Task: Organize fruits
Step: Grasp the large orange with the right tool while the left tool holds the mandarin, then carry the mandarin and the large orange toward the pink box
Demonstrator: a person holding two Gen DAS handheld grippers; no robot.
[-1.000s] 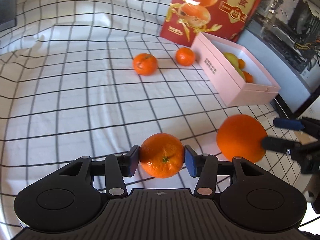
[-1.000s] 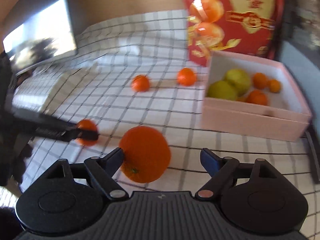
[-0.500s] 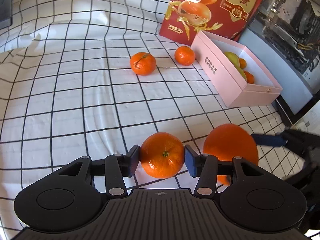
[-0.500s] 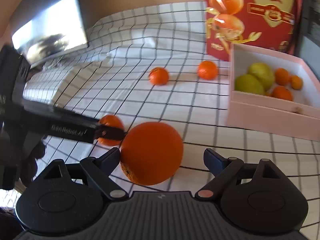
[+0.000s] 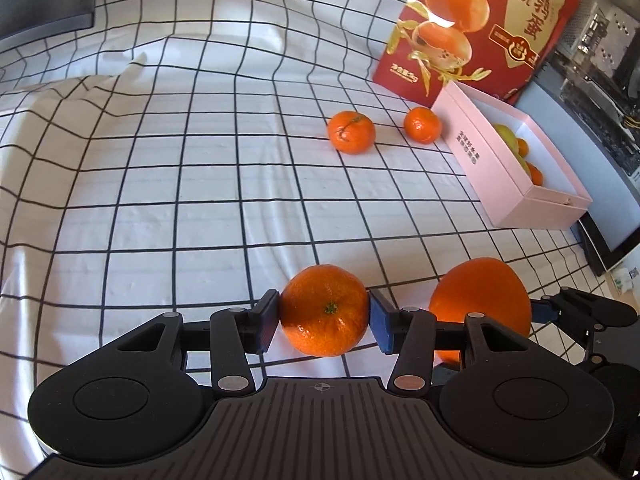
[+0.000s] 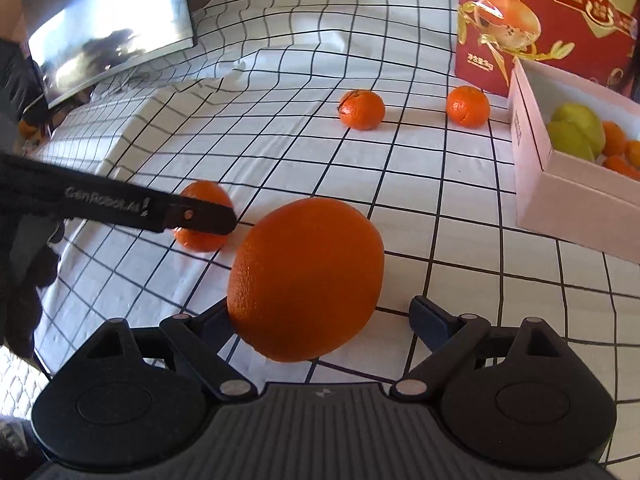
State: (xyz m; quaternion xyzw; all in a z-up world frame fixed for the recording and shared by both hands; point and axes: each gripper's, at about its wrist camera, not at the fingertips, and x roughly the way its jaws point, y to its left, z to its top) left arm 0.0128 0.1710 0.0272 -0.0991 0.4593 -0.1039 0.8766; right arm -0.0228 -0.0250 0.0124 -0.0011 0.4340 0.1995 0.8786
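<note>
My left gripper (image 5: 324, 320) is shut on a small mandarin (image 5: 324, 316), with a blue pad pressed against each side, just above the checked cloth. In the right wrist view the same mandarin (image 6: 204, 216) shows behind the left gripper's finger (image 6: 192, 214). A large orange (image 6: 304, 280) sits between the jaws of my right gripper (image 6: 320, 318), which are opening. It touches the left finger; the right finger (image 6: 426, 316) stands clear of it. The orange (image 5: 480, 308) lies just right of the left gripper. A pink box (image 6: 532, 140) holds green and orange fruit.
Two loose mandarins (image 5: 351, 132) (image 5: 422, 125) lie on the checked cloth (image 5: 180, 200) near the pink box (image 5: 500, 168). A red printed bag (image 5: 480, 20) stands behind the box. A monitor (image 6: 108, 28) stands at the far left, and a black-gloved hand (image 6: 24, 240) holds the left gripper.
The right gripper's jaws have widened, and its right finger has come off the large orange. That gripper has sunk and moved closer to the left one. The left gripper keeps its hold.
</note>
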